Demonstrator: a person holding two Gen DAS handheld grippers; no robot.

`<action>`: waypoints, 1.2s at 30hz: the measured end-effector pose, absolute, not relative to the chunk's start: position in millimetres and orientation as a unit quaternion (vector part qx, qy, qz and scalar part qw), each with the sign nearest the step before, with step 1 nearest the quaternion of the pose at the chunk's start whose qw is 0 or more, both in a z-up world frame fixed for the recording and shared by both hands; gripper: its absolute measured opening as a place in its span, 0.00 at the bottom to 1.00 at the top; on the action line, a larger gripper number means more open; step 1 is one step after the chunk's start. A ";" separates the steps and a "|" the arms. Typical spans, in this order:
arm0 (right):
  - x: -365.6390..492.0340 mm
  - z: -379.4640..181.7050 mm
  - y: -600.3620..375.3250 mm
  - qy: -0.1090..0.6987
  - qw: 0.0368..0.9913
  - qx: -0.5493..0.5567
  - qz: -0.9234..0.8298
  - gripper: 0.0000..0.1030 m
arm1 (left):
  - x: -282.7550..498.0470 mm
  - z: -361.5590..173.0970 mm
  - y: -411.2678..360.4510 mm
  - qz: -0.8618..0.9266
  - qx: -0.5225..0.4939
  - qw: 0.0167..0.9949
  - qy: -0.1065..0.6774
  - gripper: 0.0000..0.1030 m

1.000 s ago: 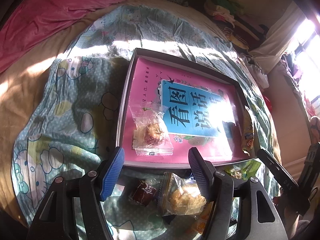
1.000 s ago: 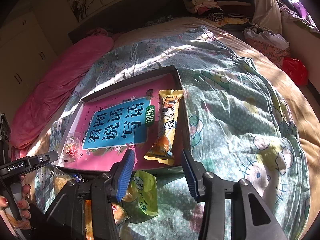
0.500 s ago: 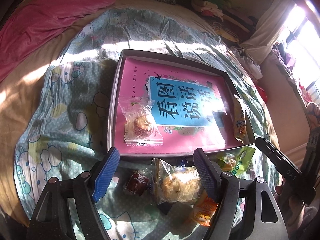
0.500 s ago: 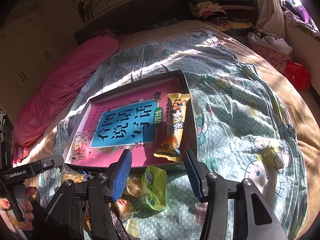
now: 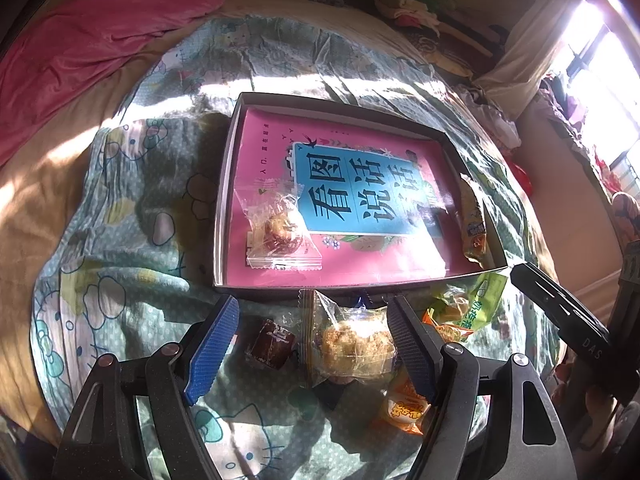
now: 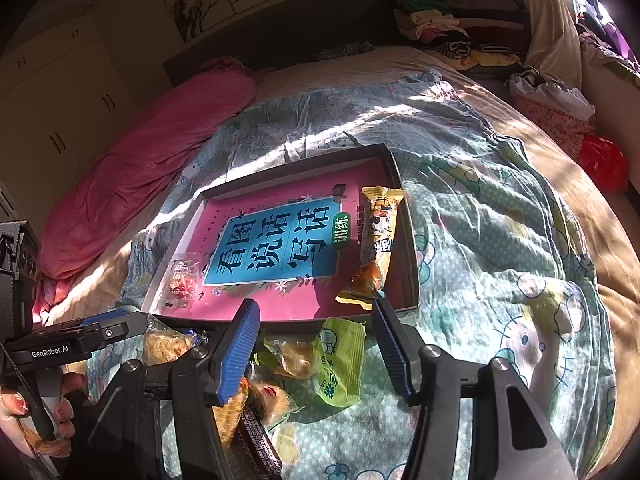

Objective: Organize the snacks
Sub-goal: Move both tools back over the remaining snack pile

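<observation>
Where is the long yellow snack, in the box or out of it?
In. The long yellow snack lies flat inside the box, along its right wall, beside the pink book.

Tray (image 5: 224,216): dark grey rim, pink liner w/ blue panel, black lettering. In tray: clear packet (image 5: 280,232) w/ golden-brown contents; yellow wrapper (image 6: 376,248), orange end. Near tray front edge: brown cube sweet (image 5: 270,343), clear pastry bag (image 5: 352,346) w/ tan contents, lime-green packet (image 6: 340,360), orange packet (image 5: 404,404). Under tray: bedsheet (image 6: 500,240), teal w/ white dots, cartoon cats. Beyond tray: pink blanket (image 6: 140,168).
</observation>
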State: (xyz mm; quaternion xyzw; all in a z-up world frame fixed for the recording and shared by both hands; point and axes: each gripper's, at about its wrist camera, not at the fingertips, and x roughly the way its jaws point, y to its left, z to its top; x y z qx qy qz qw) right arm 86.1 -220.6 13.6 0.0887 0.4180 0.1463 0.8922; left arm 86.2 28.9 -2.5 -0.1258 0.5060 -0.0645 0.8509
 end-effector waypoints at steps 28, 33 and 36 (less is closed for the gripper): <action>61.3 16.0 -195.8 0.423 0.885 0.063 0.183 0.57 | 70.9 -5.3 14.6 -0.078 -0.108 0.846 0.516 0.76; 54.0 10.5 -188.0 0.432 0.879 0.054 0.197 0.57 | 69.0 -9.3 13.3 -0.077 -0.106 0.843 0.522 0.76; 49.4 7.5 -184.5 0.439 0.873 0.053 0.205 0.57 | 67.9 -10.8 12.5 -0.077 -0.105 0.842 0.524 0.76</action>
